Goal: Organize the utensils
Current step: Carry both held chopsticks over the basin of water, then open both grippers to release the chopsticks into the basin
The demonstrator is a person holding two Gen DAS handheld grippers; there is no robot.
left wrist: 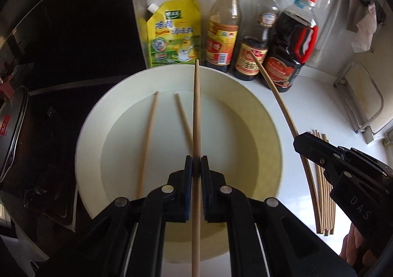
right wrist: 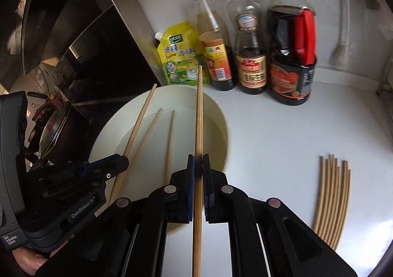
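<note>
Clamped between the left gripper's (left wrist: 196,164) blue pads, one chopstick (left wrist: 196,110) runs toward twelve o'clock above the white bowl (left wrist: 93,129), its tip past the far rim. Two loose chopsticks (left wrist: 147,144) lie inside the bowl at eleven o'clock. Likewise the right gripper (right wrist: 198,164) is clenched on its own chopstick (right wrist: 199,115), over the bowl's right rim. A bundle of chopsticks (right wrist: 334,198) lies on the white counter (right wrist: 282,142) at three o'clock, with bare counter between it and the bowl. Sauce bottles (right wrist: 250,56) line the wall beyond.
</note>
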